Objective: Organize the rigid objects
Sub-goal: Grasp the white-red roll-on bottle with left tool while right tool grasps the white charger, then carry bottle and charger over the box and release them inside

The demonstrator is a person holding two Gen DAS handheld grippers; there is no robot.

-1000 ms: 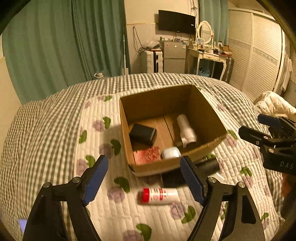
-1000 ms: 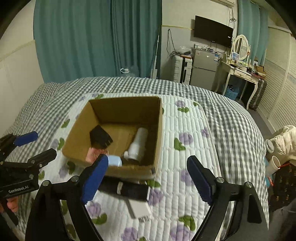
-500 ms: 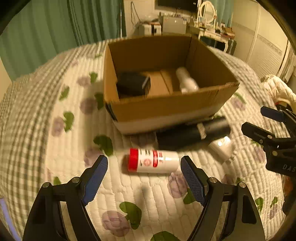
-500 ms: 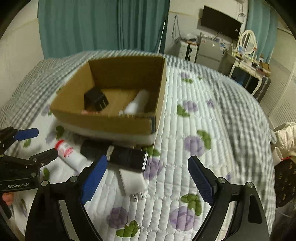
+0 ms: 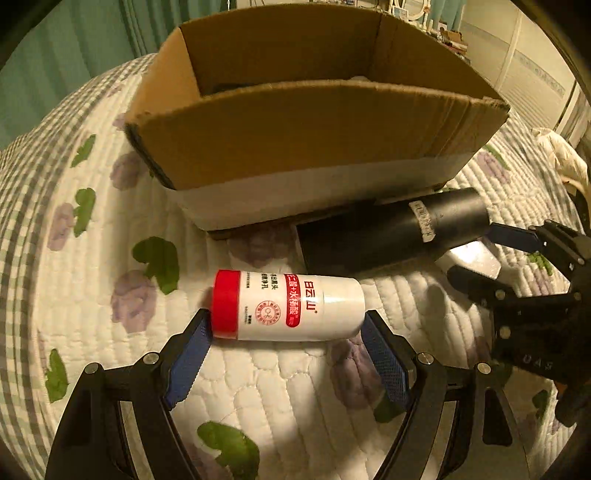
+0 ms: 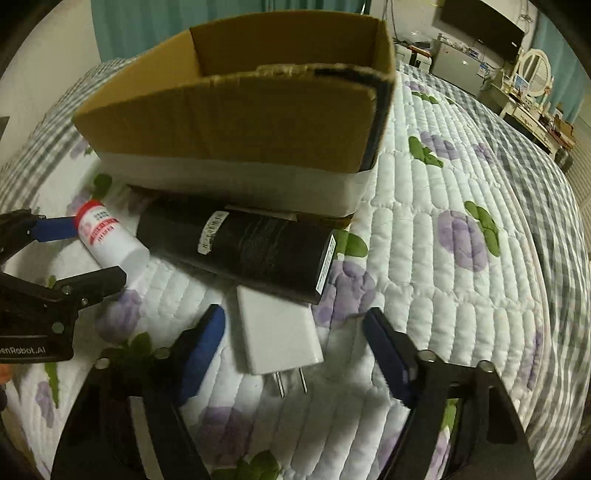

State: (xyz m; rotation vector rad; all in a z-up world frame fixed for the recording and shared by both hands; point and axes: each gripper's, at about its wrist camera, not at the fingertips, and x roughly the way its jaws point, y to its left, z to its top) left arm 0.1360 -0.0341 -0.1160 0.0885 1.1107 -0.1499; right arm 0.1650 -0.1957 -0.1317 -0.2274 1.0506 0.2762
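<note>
Bracketing a red-capped white bottle (image 5: 288,306) (Chinese print), the spread left tool (image 5: 286,349) reads "GenRobot.AI"; right tool (image 6: 293,347) closing, unpinched.

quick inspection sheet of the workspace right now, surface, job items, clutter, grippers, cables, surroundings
surface: quilted floral bedspread, with checked fabric at its edges.
job's things: open cardboard box; white bottle with red cap, black cylinder and white plug adapter lie on the quilt in front of it.
clutter: nothing seen.
grippers: left gripper open, its pads at the bottle's two ends; right gripper open, jaws just been closing, adapter between them but not yet pressed.
cables: some hanging on the far wall; none on the bed.
surroundings: teal curtains, wall television, dressing table with mirror.
</note>
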